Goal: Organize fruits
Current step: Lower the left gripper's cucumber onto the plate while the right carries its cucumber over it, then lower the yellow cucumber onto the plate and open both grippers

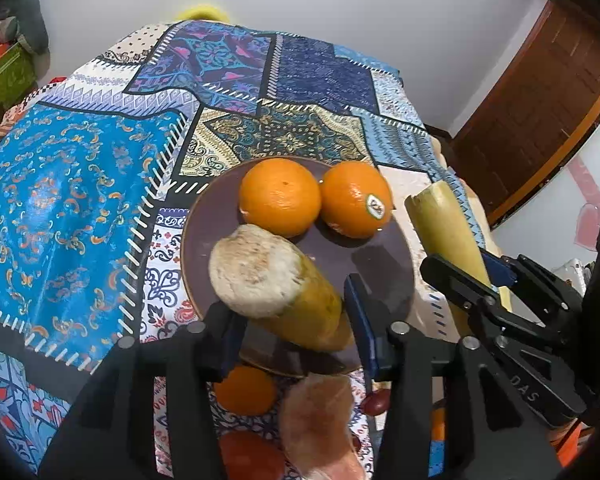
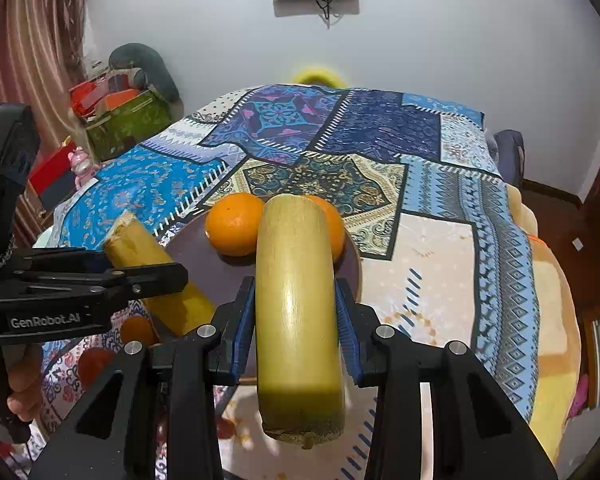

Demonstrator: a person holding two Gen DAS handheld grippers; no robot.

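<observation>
A dark purple plate [image 1: 204, 216] [image 2: 196, 248] holds two oranges [image 1: 280, 196] [image 1: 356, 200] at its far side. A yellow-green stalk piece [image 1: 284, 296] [image 2: 152, 264] lies slantwise between the fingers of my left gripper [image 1: 292, 320] [image 2: 160, 276], over the plate's near part. The jaws stand a little wider than the piece, so the gripper is open. My right gripper [image 2: 296, 320] [image 1: 460, 280] is shut on a second, paler stalk piece [image 2: 296, 300] [image 1: 440, 224], held above the plate's right edge. That piece hides part of one orange [image 2: 334, 224] in the right wrist view.
The table carries a blue patchwork cloth [image 1: 80, 200] [image 2: 440, 264]. Below my left gripper lie a small orange [image 1: 244, 390] [image 2: 138, 330], a red fruit [image 1: 252, 456] [image 2: 94, 364] and a small dark red fruit [image 1: 374, 402]. A green box [image 2: 128, 120] stands off to the left. A wooden door [image 1: 540, 92] is at the right.
</observation>
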